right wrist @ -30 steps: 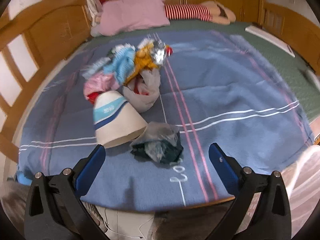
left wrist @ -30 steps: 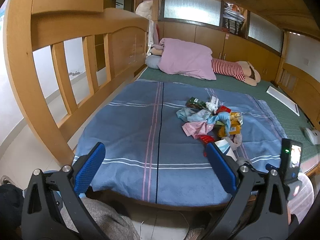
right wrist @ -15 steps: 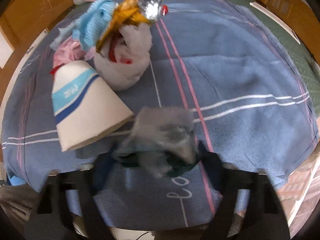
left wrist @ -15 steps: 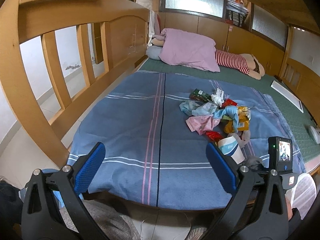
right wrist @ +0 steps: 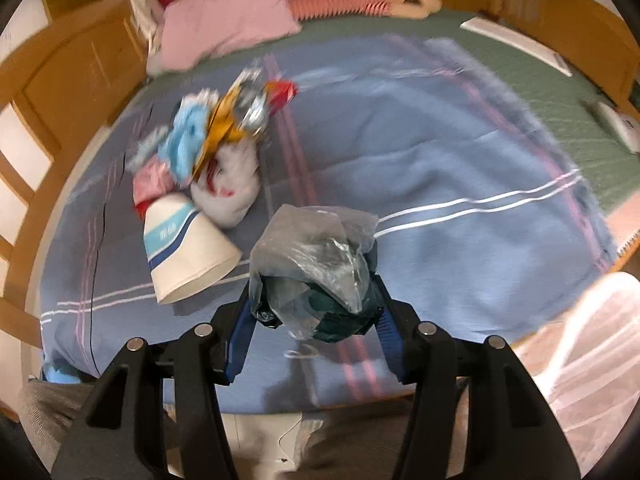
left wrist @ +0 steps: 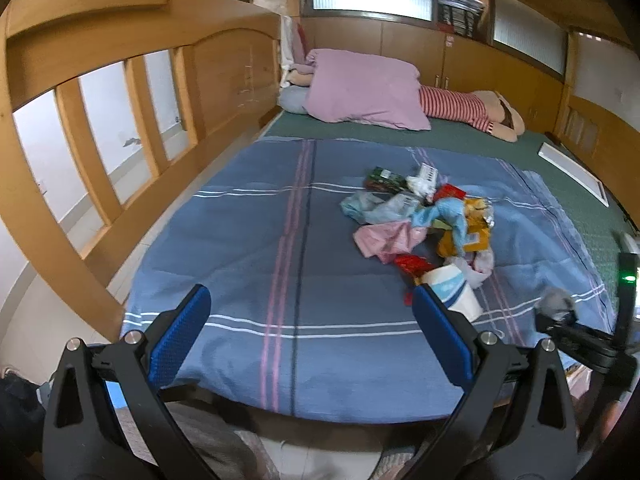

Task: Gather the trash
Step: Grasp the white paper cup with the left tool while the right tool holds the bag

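At the left, the left tongs (left wrist: 308, 332) hang with their blue pads wide apart and nothing between them, over the near edge of the bed (left wrist: 248, 240), well short of the trash. The pile of wrappers (left wrist: 424, 216) lies ahead and to the right of them, in the middle of the blue blanket, and a paper cup (right wrist: 188, 248) rests on its side at the pile's near end, its open mouth turned toward the near edge. Further right, the right tongs (right wrist: 314, 320) are clamped on a crumpled plastic bag (right wrist: 316, 264) with something dark green inside, held just above the blanket, near and right of the cup. A pale, thin bag (right wrist: 592, 344) shows at the near right, off the bed's edge; likely the drop lies that way, to the right and nearer, so the right hand is better placed.
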A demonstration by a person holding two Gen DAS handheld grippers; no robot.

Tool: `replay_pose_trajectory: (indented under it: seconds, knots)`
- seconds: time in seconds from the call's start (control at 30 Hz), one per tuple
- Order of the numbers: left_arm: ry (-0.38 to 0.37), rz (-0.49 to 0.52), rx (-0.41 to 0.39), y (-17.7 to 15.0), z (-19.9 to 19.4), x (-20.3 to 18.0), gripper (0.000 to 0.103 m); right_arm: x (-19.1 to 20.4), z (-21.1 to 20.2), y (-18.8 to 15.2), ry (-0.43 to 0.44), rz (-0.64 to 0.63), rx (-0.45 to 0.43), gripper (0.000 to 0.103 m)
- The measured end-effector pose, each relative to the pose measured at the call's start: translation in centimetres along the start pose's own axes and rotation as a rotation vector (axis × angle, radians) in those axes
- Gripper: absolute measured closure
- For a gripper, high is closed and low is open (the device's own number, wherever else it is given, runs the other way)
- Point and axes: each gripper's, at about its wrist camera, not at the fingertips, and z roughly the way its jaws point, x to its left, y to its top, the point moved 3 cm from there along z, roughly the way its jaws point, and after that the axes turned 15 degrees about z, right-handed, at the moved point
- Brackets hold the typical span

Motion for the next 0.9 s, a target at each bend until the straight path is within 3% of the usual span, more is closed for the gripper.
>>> replay_pose_trajectory:
  seconds: [0.2,0.4,0.53,0.8,0.83,0.87,0.9]
  knots:
    - [-0.025,0.045,0.016,0.3,1.5,-4.5,0.003,-3.7,-2.1,-0.5,0.009,0.059,-0.075,0.048]
    - [-0.121,0.105,0.110,-0.7,6.6,-11.6,0.003,-5.4,-2.4,-0.7,0.075,0.120,-0.074,0.048]
    - [-0.114,0.155,0.110,-0.6,9.6,-16.0,0.003,-5.5,-2.2,-0.6,0.097,0.121,-0.063,0.048]
    - [-0.126,0.131,0.208,-0.9,15.5,-19.3,0.003,-6.0,-1.8,-0.5,0.156,0.143,-0.035,0.048]
    - [-0.129,0.131,0.211,-1.0,15.9,-19.5,0.005,-6.0,-1.8,-0.5,0.160,0.145,-0.032,0.048]
    - [-0.135,0.137,0.207,-1.0,16.0,-19.6,0.018,-6.1,-1.8,-0.5,0.163,0.146,-0.030,0.048]
    - [-0.139,0.146,0.205,-1.0,16.0,-19.6,0.018,-6.0,-1.7,-0.5,0.168,0.147,-0.027,0.048]
